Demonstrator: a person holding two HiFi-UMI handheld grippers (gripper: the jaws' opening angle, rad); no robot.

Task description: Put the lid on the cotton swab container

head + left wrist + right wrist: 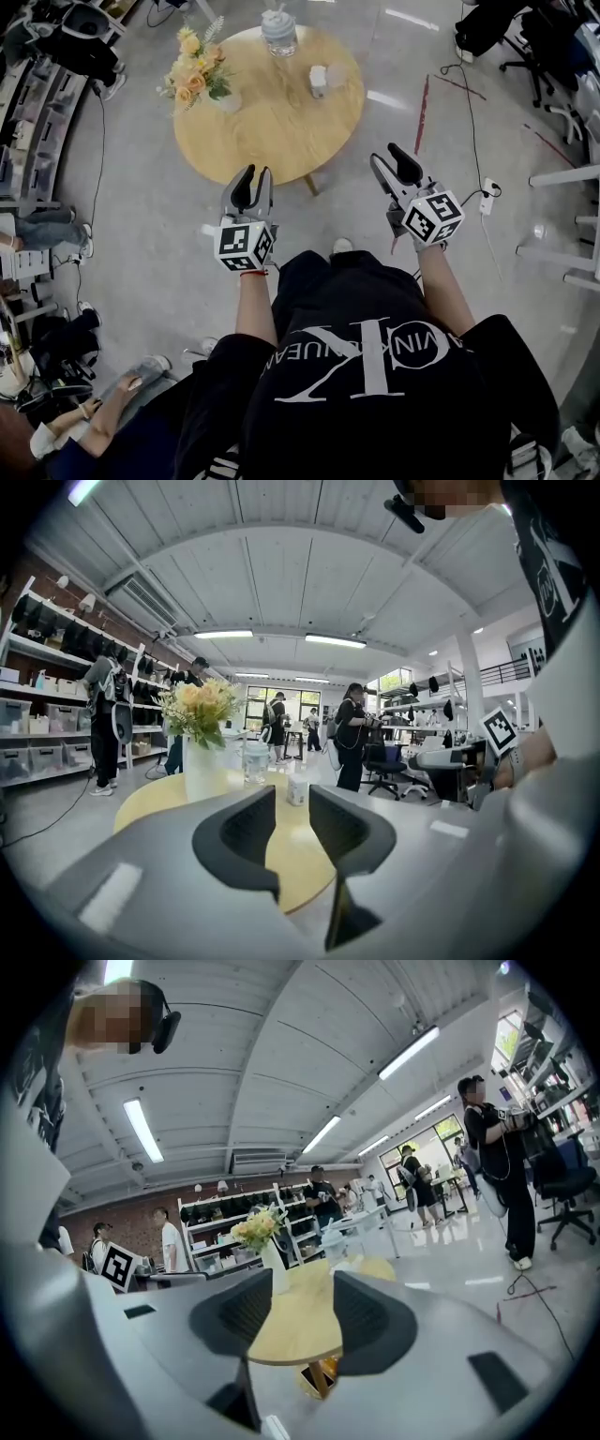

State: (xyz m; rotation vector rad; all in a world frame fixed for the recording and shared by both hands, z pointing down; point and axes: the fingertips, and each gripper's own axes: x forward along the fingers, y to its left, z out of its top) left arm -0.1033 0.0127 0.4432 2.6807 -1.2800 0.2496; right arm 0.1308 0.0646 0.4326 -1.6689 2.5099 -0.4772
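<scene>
- Cotton swab container [318, 81]: a small white tub standing upright on the round wooden table [281, 141], at about 3 o'clock from the table's middle in the head view.
- A pale, lower piece [337, 75] lies just beside it at its 3 o'clock. It looks like the lid, but it is too small to be sure, and I cannot tell whether the two touch.
- A vase of yellow and peach flowers [197, 73] stands near the table's 9 o'clock edge, and a clear lidded cup [279, 33] at its 12 o'clock edge.
- Left gripper [255, 172] is off the table, just past its 6 o'clock edge and pointing towards it. Its jaws stand a little apart with nothing between them; in its own view the tub shows far off through the gap.
- Right gripper [386, 157] is also clear of the table, out beyond its 4 o'clock edge. Its jaws are spread wide and hold nothing; only the tabletop and the flowers show beyond them.
</scene>
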